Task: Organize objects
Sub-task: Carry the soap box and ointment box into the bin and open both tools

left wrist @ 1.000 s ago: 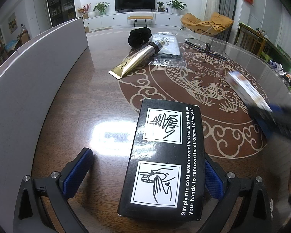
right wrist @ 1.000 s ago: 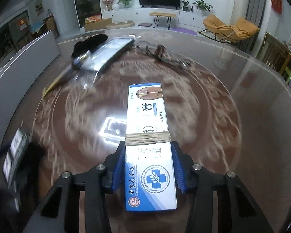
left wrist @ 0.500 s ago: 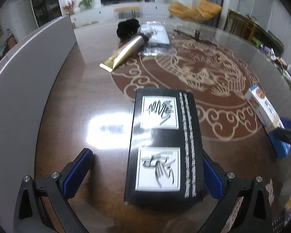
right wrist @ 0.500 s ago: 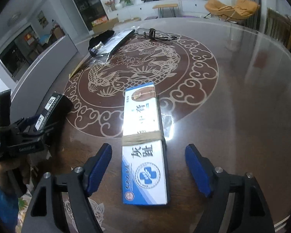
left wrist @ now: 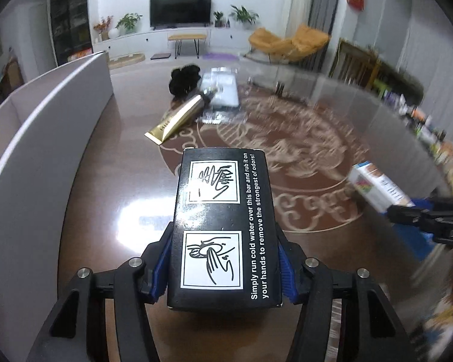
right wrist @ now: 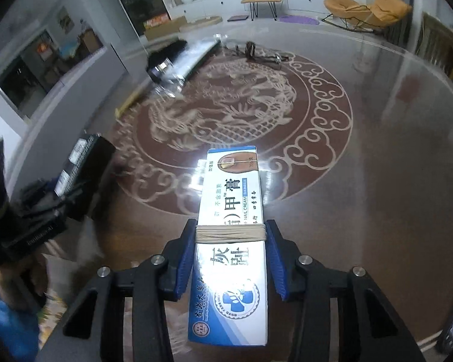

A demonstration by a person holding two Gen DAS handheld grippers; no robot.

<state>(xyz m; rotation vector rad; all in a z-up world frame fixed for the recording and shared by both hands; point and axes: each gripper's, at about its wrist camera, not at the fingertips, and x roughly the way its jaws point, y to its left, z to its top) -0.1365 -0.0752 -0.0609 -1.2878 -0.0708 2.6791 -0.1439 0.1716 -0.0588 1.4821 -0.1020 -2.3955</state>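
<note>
My left gripper [left wrist: 223, 259] is shut on a black box [left wrist: 223, 217] with white hand-washing pictures and holds it above the brown table [left wrist: 105, 199]. My right gripper [right wrist: 231, 256] is shut on a white and blue nail cream box [right wrist: 231, 241] bound with a rubber band, also above the table. The black box shows at the left in the right wrist view [right wrist: 81, 163], and the cream box at the right in the left wrist view [left wrist: 377, 190].
At the table's far side lie a gold tube [left wrist: 181, 114], a black cloth bundle [left wrist: 185, 78], a clear packet [left wrist: 220, 90] and a pair of glasses [right wrist: 256, 55]. A grey panel [left wrist: 45, 126] runs along the left edge.
Both grippers were open around their boxes half a second ago. Now both are shut on them and the boxes are lifted off the table.
</note>
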